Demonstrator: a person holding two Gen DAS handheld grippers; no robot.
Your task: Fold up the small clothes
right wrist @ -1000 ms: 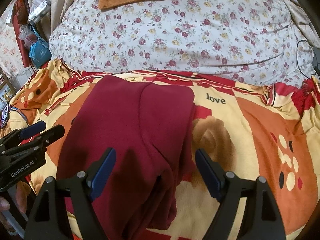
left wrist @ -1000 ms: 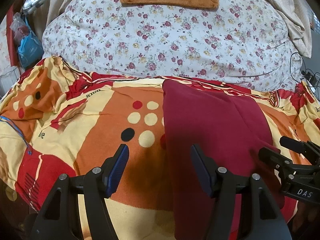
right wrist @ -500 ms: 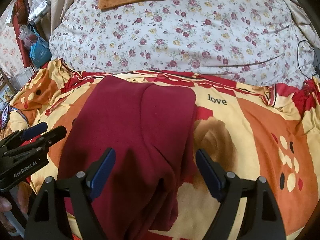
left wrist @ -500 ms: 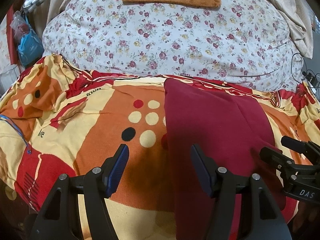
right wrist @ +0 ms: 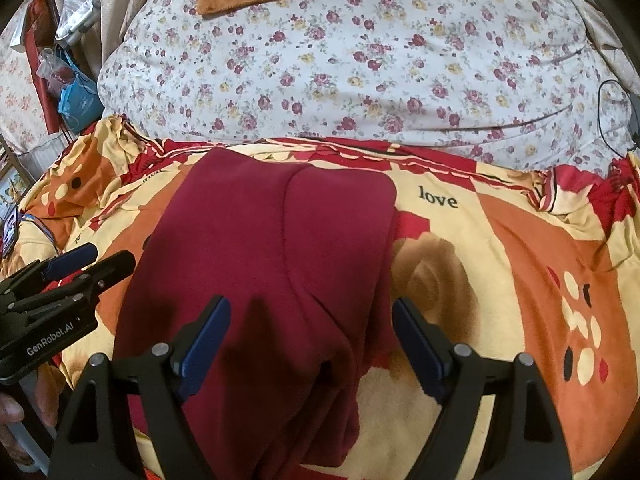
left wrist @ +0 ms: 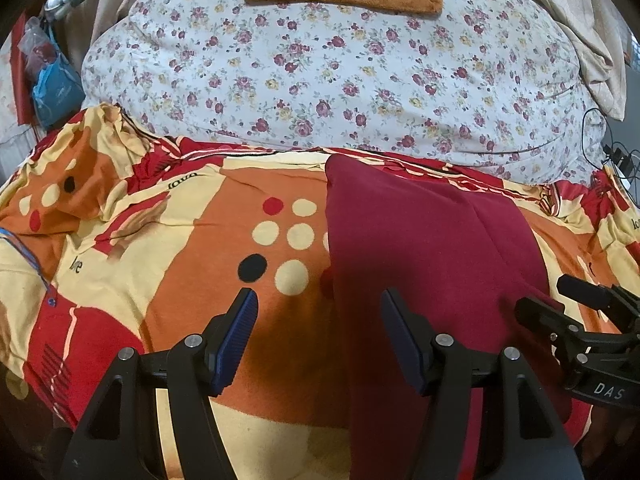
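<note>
Your left gripper [left wrist: 316, 340] and right gripper [right wrist: 310, 342]: jaws wide, empty. Maroon garment [right wrist: 260, 264] half-folded lengthwise on bed [right wrist: 500, 280]. Next, likely: grip near hem, fold away.

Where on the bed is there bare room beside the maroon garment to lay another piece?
Bare sheet lies left of the garment, by the dots, and right of it near "love". The duvet crowds the far side; both open grippers hover nearest.

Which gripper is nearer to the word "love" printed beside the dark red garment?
Right. The right gripper hovers over the garment beside "love"; the left gripper is beyond the garment's far side.
</note>
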